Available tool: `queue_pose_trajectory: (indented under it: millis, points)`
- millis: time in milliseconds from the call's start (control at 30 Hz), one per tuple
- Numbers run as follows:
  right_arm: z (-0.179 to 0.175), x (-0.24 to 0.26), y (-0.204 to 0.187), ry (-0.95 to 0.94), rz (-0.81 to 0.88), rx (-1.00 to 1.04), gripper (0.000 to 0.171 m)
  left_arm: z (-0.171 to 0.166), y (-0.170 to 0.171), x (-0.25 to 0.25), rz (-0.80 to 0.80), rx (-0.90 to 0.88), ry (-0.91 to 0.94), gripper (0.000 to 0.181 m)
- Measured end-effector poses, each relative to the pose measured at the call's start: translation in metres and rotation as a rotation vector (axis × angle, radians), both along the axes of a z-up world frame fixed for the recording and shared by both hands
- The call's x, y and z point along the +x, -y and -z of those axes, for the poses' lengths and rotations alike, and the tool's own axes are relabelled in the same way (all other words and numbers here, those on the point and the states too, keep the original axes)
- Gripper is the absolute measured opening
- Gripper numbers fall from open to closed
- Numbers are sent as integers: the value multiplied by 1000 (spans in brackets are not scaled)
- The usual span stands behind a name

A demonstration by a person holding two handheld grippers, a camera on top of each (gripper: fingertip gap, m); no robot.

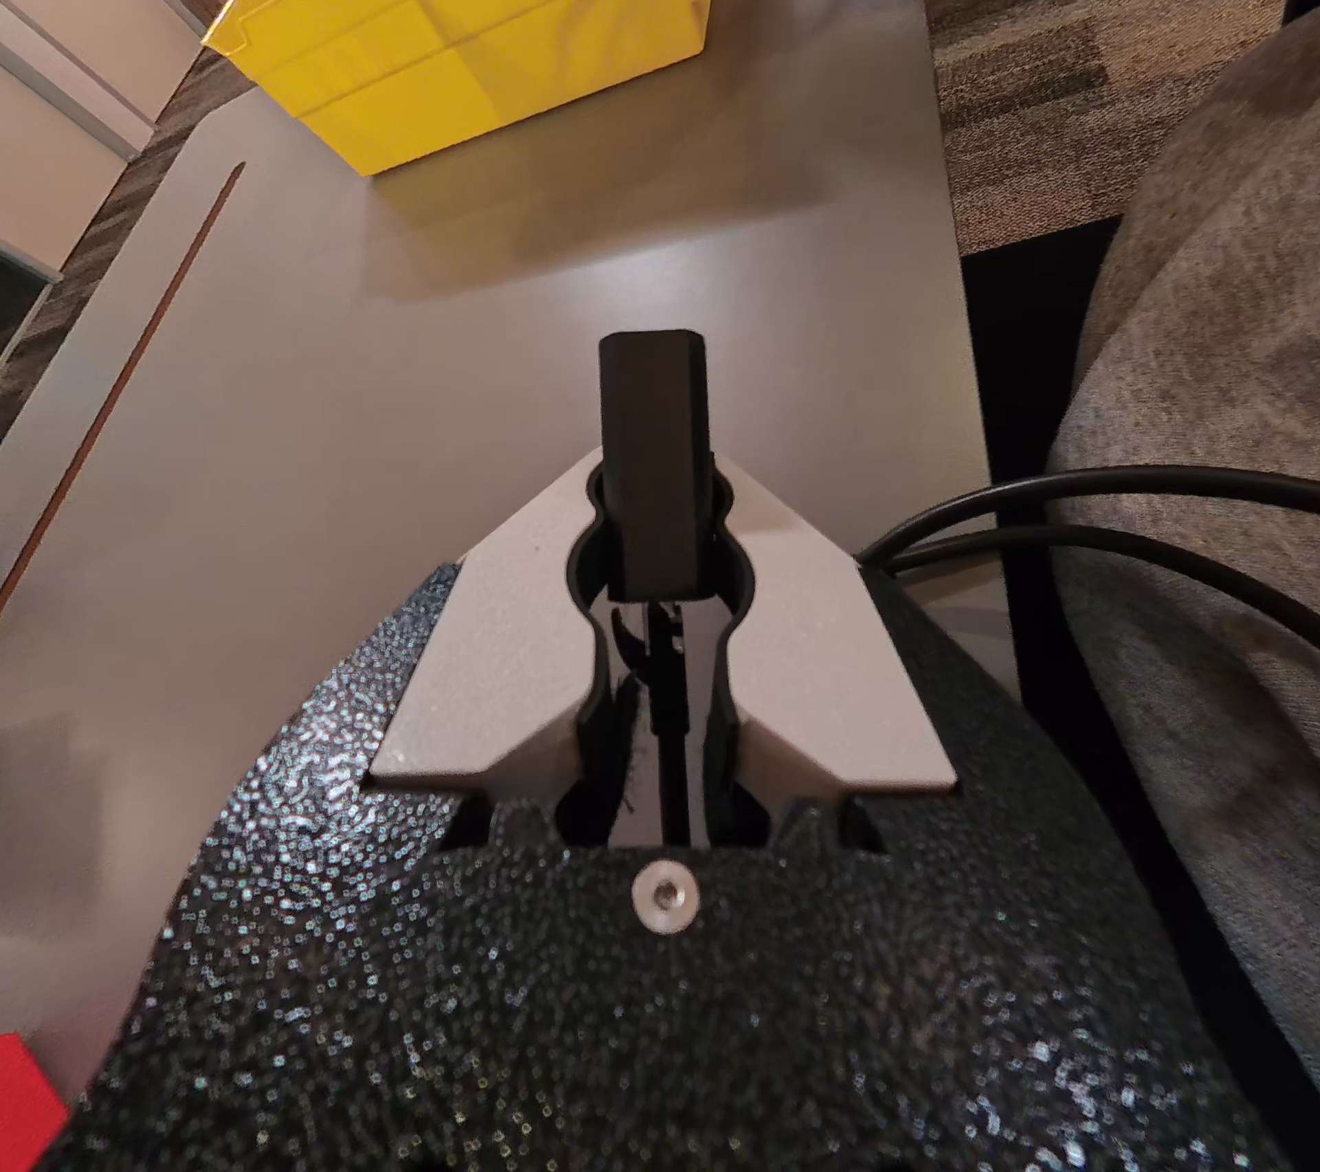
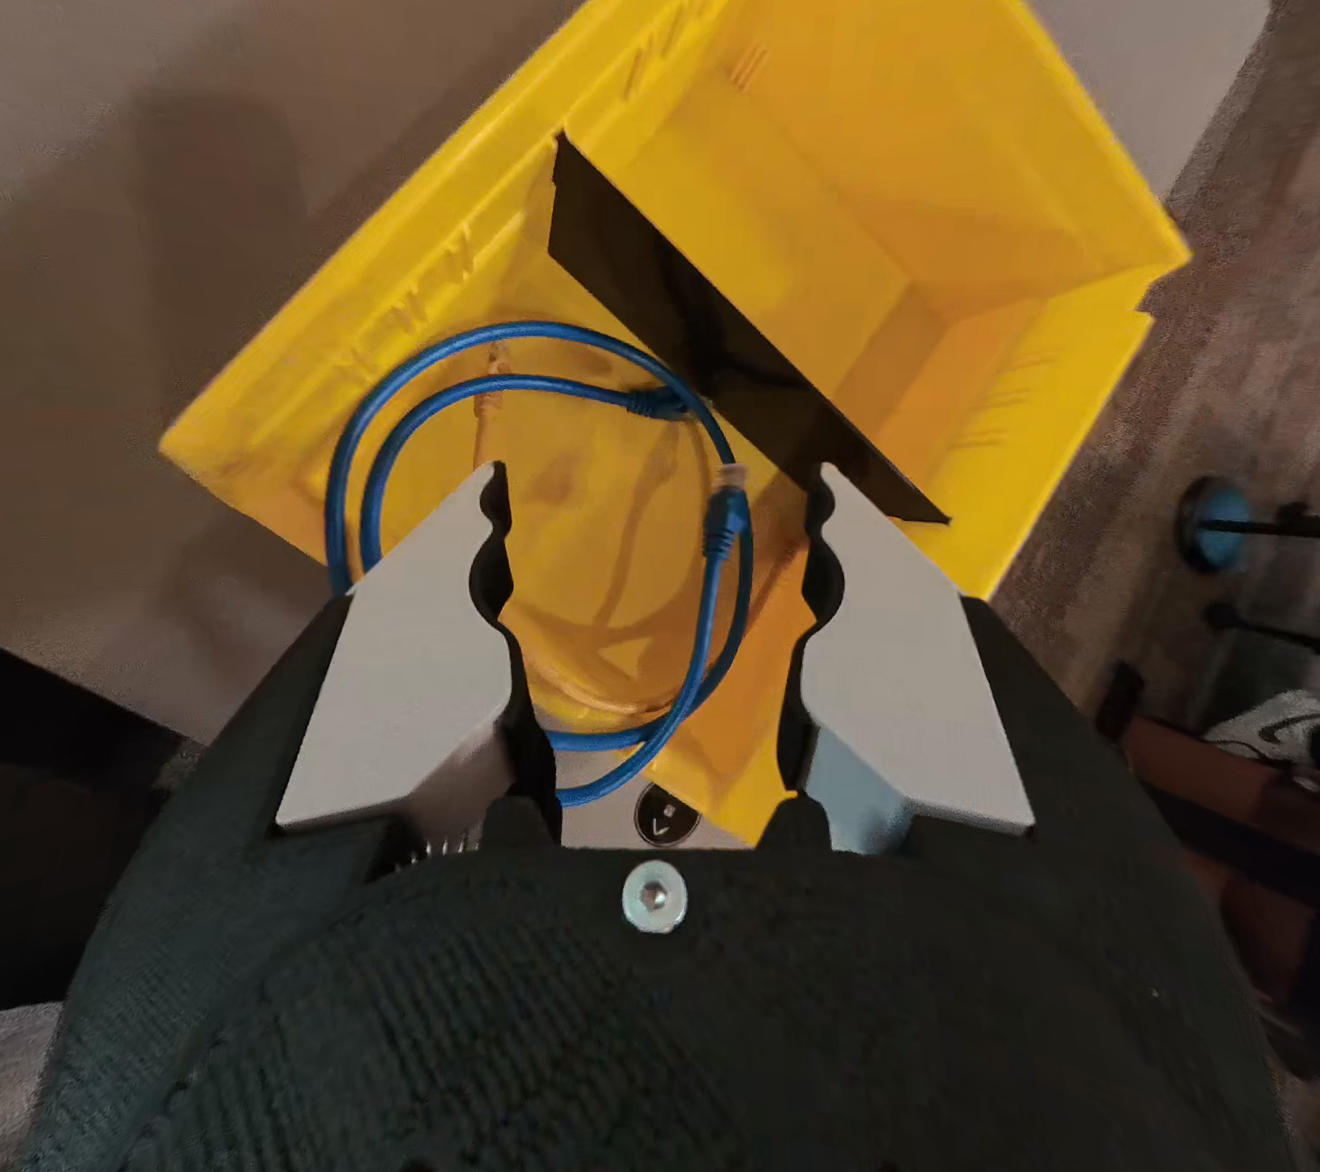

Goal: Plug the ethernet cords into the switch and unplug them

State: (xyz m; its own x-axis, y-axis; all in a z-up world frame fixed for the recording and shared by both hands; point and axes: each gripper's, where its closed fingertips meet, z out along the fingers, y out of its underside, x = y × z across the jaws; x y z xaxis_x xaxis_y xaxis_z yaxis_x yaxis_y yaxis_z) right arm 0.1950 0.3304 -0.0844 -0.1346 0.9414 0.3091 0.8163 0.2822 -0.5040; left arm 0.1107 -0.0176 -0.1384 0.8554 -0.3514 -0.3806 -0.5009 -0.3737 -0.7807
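The right gripper (image 2: 661,488) hangs wide open above the yellow bin (image 2: 893,88), its grey fingers (image 2: 421,623) spread either side of the near compartment. A coiled blue ethernet cord (image 2: 357,495) lies in there over a yellow cord (image 2: 607,695), and a black divider (image 2: 643,252) walls them off from the far compartment.

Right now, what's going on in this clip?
A person works two handheld grippers over a grey table. The left gripper is shut on a small black block, held above the table short of the yellow bin. The right gripper hangs open over that bin's near compartment, where a coiled blue cord and a yellow cord lie loose. A black divider splits the bin. No switch shows, and nothing is plugged in.
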Motion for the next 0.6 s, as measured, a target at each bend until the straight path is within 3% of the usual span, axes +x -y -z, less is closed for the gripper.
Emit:
queue_pose_trajectory:
  millis: [133,233,433,600]
  points:
    - [-31,3,4,-104,2,14,82,-3,-1,-1,-11,14,7,22]
    - [-63,-10,38,-256,-117,-51,81,-22,-4,0,-23,92,50,22]
    - [-122,-49,184,-559,-584,-250,74,-83,-3,0,-50,348,194,21]
    - [-103,-71,311,-596,-847,-529,66,-152,17,11,71,642,529,21]
